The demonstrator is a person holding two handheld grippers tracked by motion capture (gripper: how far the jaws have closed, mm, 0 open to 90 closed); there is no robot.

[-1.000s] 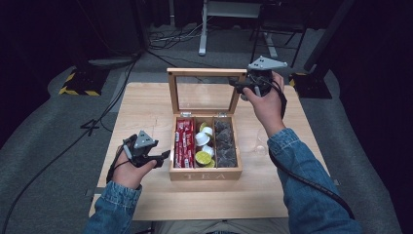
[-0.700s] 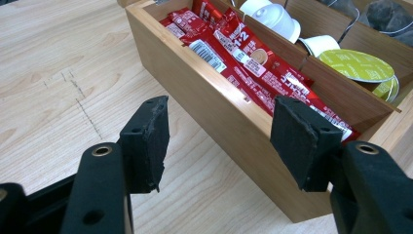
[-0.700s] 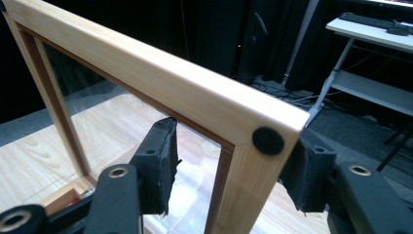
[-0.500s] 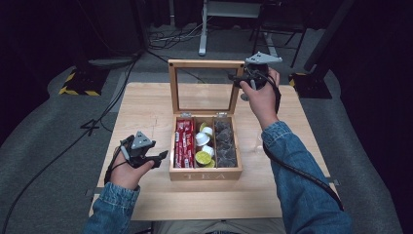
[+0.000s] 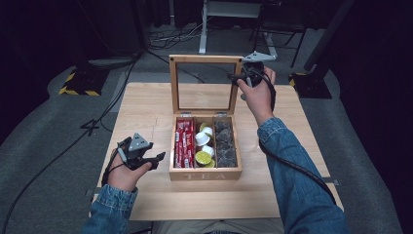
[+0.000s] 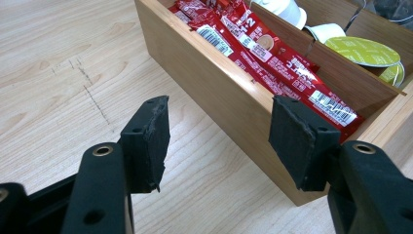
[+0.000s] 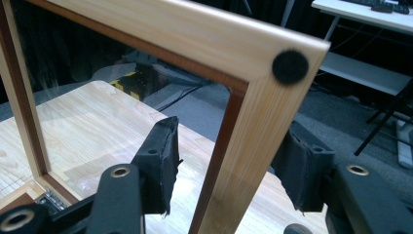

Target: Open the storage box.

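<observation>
On the wooden table (image 5: pixel 146 105) in the high view stands a tea box (image 5: pixel 205 173) with its glass-paned lid (image 5: pixel 205 61) raised upright. Its three compartments hold red sachets (image 5: pixel 183 144) at left, white and green capsules (image 5: pixel 203 148) in the middle, dark packets (image 5: pixel 225 144) at right. The right gripper (image 5: pixel 237 77) sits at the lid's upper right corner; the left gripper (image 5: pixel 157 161) rests low, just beside the box's left wall.

Left gripper view: the left gripper (image 6: pixel 217 134) has its jaws spread with nothing between them; the right-hand pad is against or just in front of the box's outer wall (image 6: pixel 219 92), which of the two cannot be told. Red sachets (image 6: pixel 263 51) lie inside, with a green-topped capsule (image 6: pixel 363 51) beyond the divider.

Right gripper view: the right gripper (image 7: pixel 231 163) straddles the lid's side rail (image 7: pixel 243 161) below the corner, which bears a black felt dot (image 7: pixel 290 67). Both pads stand apart from the wood, so the jaws are spread around the frame without pinching it.
</observation>
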